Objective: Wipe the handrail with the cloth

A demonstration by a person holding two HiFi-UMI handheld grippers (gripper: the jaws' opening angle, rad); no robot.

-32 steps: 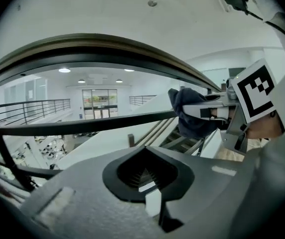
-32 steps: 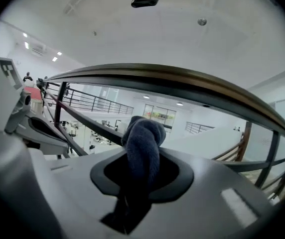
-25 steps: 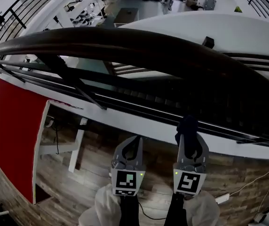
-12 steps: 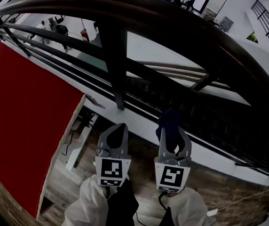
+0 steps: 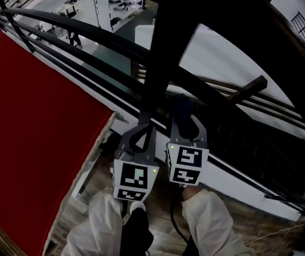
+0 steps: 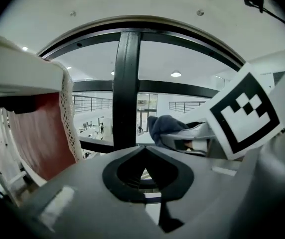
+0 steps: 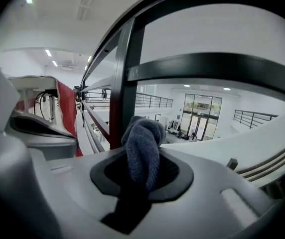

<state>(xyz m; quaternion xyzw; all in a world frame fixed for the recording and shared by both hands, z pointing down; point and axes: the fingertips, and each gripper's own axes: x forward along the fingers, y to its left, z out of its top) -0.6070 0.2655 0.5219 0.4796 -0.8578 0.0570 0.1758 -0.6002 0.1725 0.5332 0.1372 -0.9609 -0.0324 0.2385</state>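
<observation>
1. The cloth point(image 7: 143, 146) is pinched in the closed jaws of the right gripper point(image 5: 183, 122), with a bunched end left sticking out at 12 o'clock. It's held low, just beside the post point(image 5: 166, 52). The handrail point(image 5: 238, 4) is up at 12 o'clock and not touched yet.
2. The left gripper point(image 5: 143, 129) is seen with jaws shut on nothing, tips close against the post.
3. Risk: only a wad is gripped, so it could probably be tugged out once dragged along the handrail. There's a drop past the railing to the lower floor point(image 5: 120, 4), so a slipped cloth would likely be lost.
4. Risk: both grippers are packed just beside each other. On the way up, the left one could easily be knocked against the post or by the right one.
5. Room: 9 o'clock is blocked by the red panel point(image 5: 35, 132), and 10 to 11 is crossed by the lower rails point(image 5: 78, 31). More open space is seen at 1 to 2 o'clock, right of the post, so the rise is probably best taken there.
</observation>
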